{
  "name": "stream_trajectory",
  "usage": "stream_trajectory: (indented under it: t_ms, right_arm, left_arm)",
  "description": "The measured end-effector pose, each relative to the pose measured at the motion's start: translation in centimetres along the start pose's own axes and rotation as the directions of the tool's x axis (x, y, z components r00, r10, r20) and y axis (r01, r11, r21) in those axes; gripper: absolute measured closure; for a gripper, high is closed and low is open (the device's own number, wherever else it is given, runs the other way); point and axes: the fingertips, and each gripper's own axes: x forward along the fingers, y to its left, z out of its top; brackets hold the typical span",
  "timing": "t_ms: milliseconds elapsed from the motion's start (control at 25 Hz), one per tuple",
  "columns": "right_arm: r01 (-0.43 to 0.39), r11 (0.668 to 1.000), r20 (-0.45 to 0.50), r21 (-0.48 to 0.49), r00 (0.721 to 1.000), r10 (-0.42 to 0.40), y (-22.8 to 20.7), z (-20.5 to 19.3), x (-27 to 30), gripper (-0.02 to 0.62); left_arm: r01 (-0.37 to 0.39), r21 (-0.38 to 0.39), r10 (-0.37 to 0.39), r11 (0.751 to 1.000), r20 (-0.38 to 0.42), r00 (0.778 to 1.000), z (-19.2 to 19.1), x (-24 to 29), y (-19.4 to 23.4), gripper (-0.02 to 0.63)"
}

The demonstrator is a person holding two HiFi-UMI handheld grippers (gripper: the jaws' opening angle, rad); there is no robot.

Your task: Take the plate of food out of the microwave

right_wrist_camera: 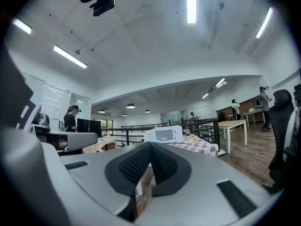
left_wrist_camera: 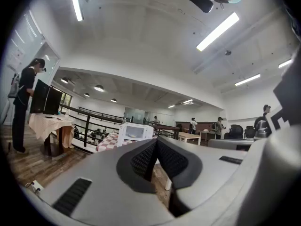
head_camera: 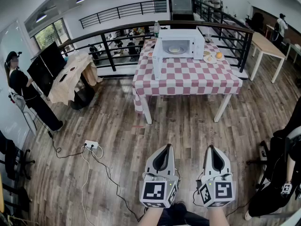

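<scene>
Plate of food point(head_camera: 174, 50) sits inside the microwave point(head_camera: 188, 34), lit cavity, w/ the door point(head_camera: 157, 60) swung open at its left side. Microwave stands toward the back of the counter point(head_camera: 188, 81), which has a red/white checked cloth over it. Just right of the microwave is a small plate point(head_camera: 210, 59) and an orange point(head_camera: 218, 55); a bottle point(head_camera: 156, 28) stands behind its left corner. Black railing point(head_camera: 117, 32) runs behind the counter.

Both tools are well apart from the counter, over the wood floor point(head_camera: 117, 126), side by side and pointing level at it. Left tool point(head_camera: 166, 147) point(left_wrist_camera: 156, 142): jaws closed, tips meeting, nothing btwn them. Right tool point(head_camera: 210, 148) point(right_wrist_camera: 150, 146): jaws closed too, empty. A power strip point(head_camera: 91, 145) w/ cables lies on the floor to the left, and a person point(head_camera: 21, 86) stands by a monitor at far left.
</scene>
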Motion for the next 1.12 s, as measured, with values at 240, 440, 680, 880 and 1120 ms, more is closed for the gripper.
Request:
stream_trajectory:
  t_ms: [240, 440, 680, 880, 1120]
  right_arm:
    - [-0.002, 1.0, -0.006, 0.013, 1.0, 0.002, -0.6, 0.2, 0.3, 0.604]
    - [-0.005, 1.0, -0.009, 0.025, 1.0, 0.005, -1.1, 0.0, 0.2, 0.603]
    - [-0.018, 0.999, -0.019, 0.032, 1.0, 0.019, -2.5, -0.8, 0.1, 0.603]
    - [-0.031, 0.998, -0.042, 0.046, 0.999, 0.033, -4.0, -1.7, -0.2, 0.603]
    - [-0.041, 0.998, -0.057, 0.052, 0.997, 0.044, -5.2, -2.3, 0.0, 0.603]
  left_arm:
    - [0.005, -0.017, -0.006, 1.0, -0.008, 1.0, -0.2, 0.6, -0.6, 0.589]
    - [-0.001, -0.016, 0.0, 1.0, -0.017, 1.0, -0.6, 0.9, -0.9, 0.589]
    - [-0.016, -0.015, 0.015, 1.0, -0.024, 1.0, -1.2, 1.5, -1.9, 0.588]
    - [-0.023, -0.036, 0.022, 0.999, -0.039, 0.999, -2.3, 1.6, -3.3, 0.589]
    - [-0.031, -0.026, 0.03, 0.999, -0.058, 0.998, -3.1, 2.1, -4.2, 0.589]
